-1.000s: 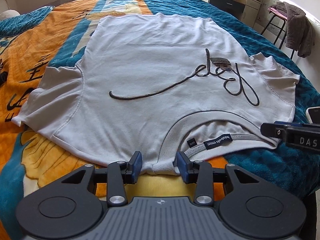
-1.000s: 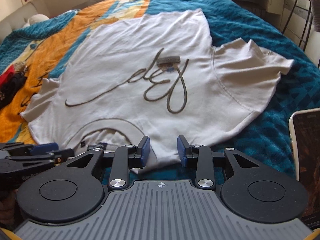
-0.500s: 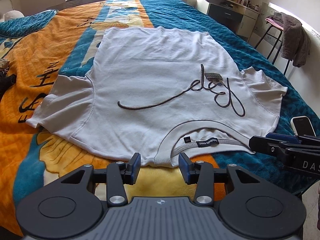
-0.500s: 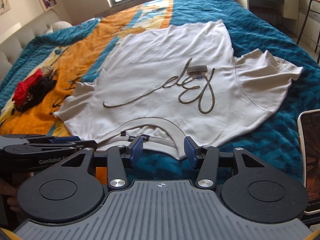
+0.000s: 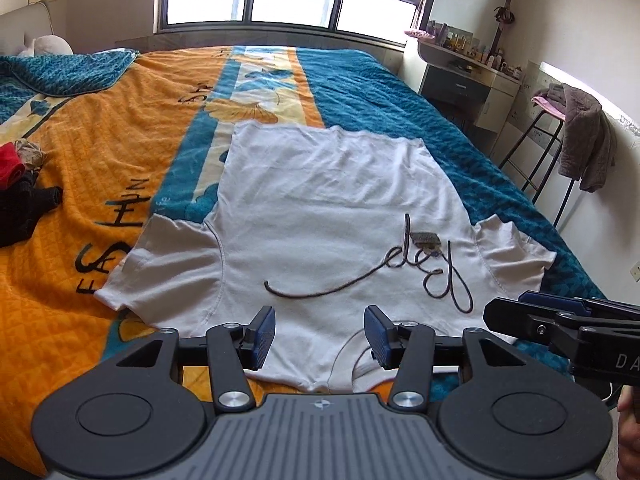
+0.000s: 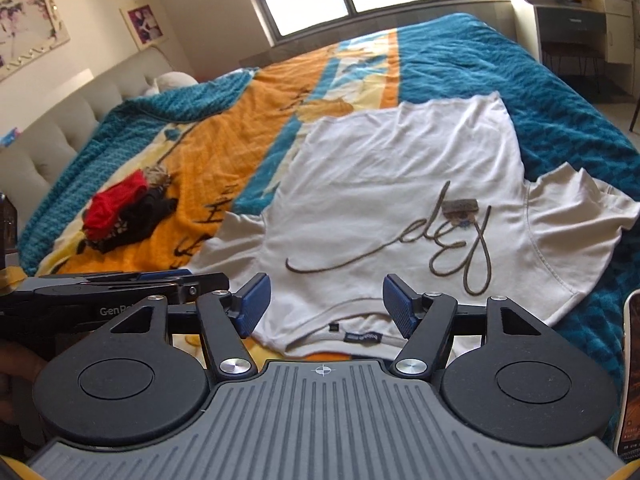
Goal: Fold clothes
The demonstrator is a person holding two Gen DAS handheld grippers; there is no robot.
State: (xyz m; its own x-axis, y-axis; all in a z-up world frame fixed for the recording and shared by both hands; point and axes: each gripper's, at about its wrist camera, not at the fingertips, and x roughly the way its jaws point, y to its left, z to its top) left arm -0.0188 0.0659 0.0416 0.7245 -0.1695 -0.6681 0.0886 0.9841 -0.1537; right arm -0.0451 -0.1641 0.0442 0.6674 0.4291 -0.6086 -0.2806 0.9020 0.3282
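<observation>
A white T-shirt (image 5: 320, 208) with dark cursive lettering lies flat, front up, on the bed, its collar (image 6: 352, 320) nearest me. My left gripper (image 5: 319, 336) hovers above the collar edge, its jaws opening with nothing between the blue pads. My right gripper (image 6: 326, 304) hangs above the collar too, jaws opening wide and empty. Each gripper shows at the side of the other's view: the right gripper (image 5: 560, 320) on the right, the left gripper (image 6: 120, 284) on the left.
The bed carries an orange and teal quilt (image 5: 100, 140). A pile of red and black clothes (image 6: 124, 212) lies at its left side. A phone (image 6: 632, 380) rests at the near right edge. A stool with a grey garment (image 5: 576, 136) and a dresser stand beyond the bed's right side.
Both grippers have let go of the shirt's collar edge, opened wider and risen, so more of the bed and room shows. The shirt stays flat.
</observation>
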